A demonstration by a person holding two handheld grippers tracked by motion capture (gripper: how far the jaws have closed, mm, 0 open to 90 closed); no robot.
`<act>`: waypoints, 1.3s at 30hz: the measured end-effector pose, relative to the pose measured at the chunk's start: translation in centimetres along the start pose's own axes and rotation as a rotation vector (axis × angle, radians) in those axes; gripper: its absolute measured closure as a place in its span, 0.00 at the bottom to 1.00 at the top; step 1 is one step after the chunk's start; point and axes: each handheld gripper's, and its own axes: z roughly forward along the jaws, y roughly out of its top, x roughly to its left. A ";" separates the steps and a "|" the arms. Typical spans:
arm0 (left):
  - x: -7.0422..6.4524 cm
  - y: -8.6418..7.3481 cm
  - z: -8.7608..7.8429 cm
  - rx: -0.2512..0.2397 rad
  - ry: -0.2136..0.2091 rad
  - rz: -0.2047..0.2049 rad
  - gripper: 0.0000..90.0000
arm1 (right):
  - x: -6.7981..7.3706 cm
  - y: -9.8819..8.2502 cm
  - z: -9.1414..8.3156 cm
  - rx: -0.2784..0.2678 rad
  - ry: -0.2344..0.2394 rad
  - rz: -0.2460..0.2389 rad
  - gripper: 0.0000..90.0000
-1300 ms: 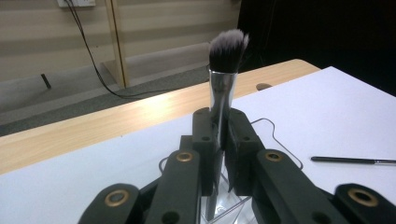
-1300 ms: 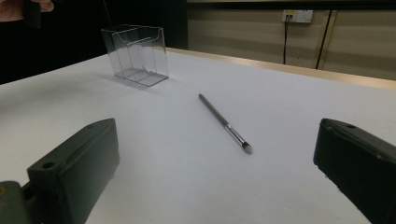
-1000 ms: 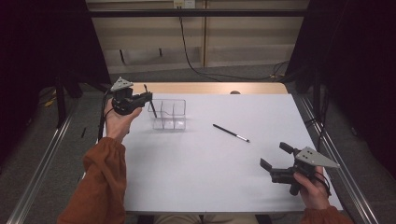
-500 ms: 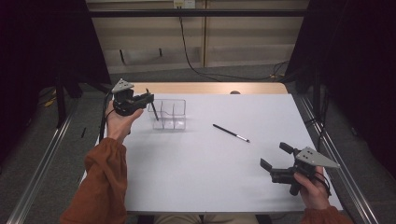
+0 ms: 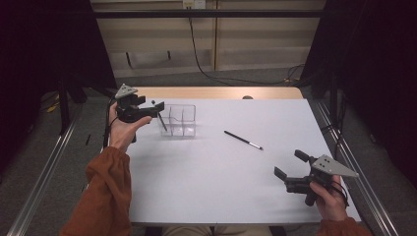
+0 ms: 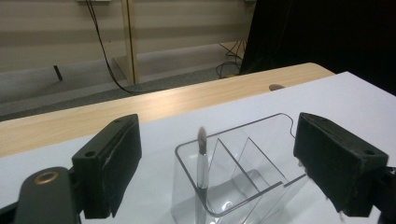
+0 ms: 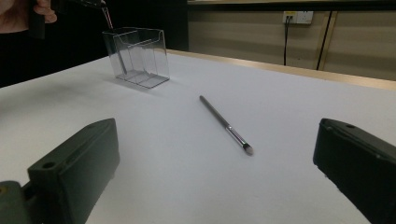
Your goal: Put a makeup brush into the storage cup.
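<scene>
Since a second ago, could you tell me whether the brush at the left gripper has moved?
Yes. The brush has dropped into the clear organizer, standing in its leftmost compartment; the left gripper jaws have just been opening, nothing between them.

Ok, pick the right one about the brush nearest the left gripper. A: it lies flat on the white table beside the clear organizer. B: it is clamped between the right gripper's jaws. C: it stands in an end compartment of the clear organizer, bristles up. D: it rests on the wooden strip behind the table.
C: the brush stands in an end compartment of the clear organizer, bristles up, apart from the open jaws of the left gripper, which have just been opening.
</scene>
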 end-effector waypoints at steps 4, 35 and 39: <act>0.2 0.0 -0.8 -0.008 0.001 -0.002 0.12 | 0.0 0.0 0.0 0.000 -0.001 -0.001 0.00; -1.2 -2.7 -7.6 -0.093 -0.069 0.055 0.03 | 0.3 0.0 0.0 0.001 -0.001 -0.005 0.00; -1.6 -3.5 -9.0 -0.094 -0.060 0.073 0.03 | 0.3 0.0 0.0 0.002 -0.002 -0.007 0.00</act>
